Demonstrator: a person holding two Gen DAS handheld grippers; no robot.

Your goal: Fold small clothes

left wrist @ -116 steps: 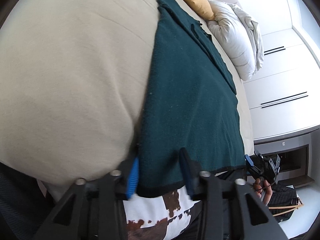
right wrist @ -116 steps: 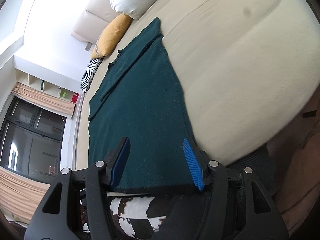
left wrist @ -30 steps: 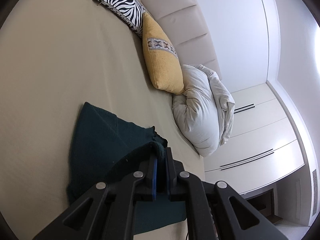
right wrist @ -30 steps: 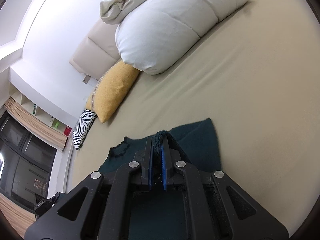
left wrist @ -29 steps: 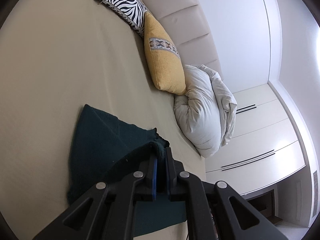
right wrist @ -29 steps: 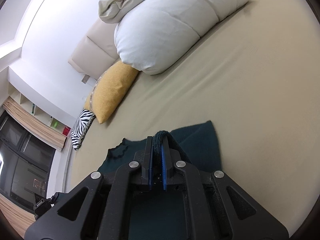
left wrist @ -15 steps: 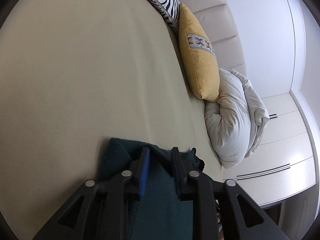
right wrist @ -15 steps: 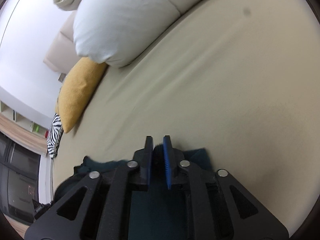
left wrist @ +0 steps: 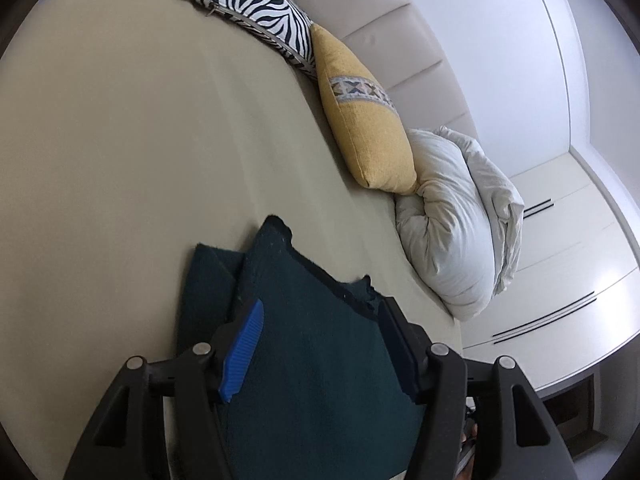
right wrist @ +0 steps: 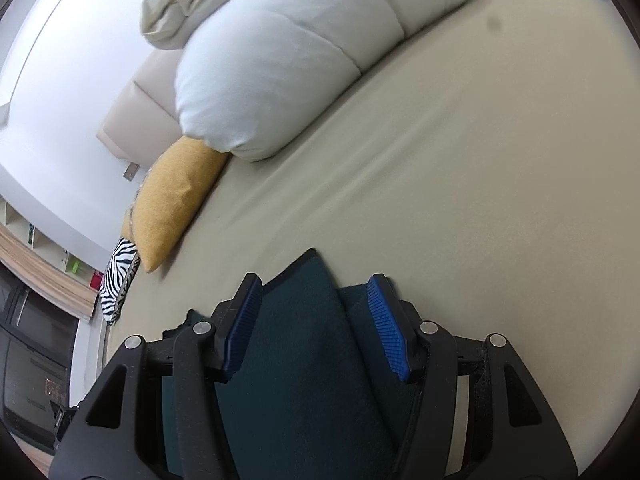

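The dark green garment (left wrist: 312, 344) lies folded double on the bed (left wrist: 120, 160), seemingly knitted; both the left hand-held gripper (left wrist: 320, 344) and the right hand-held gripper (right wrist: 316, 320) have just been opening and stand apart, gripping nothing.

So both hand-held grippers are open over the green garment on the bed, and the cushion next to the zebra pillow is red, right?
Not quite: the cushion next to the zebra pillow is yellow, as the left wrist view shows. Both hand-held grippers, left and right, are open over the green garment on the bed.

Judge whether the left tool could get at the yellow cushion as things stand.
Probably yes. Bare bed lies between the left tool and the yellow cushion, its jaws have just opened off the green garment, and nothing blocks the way.
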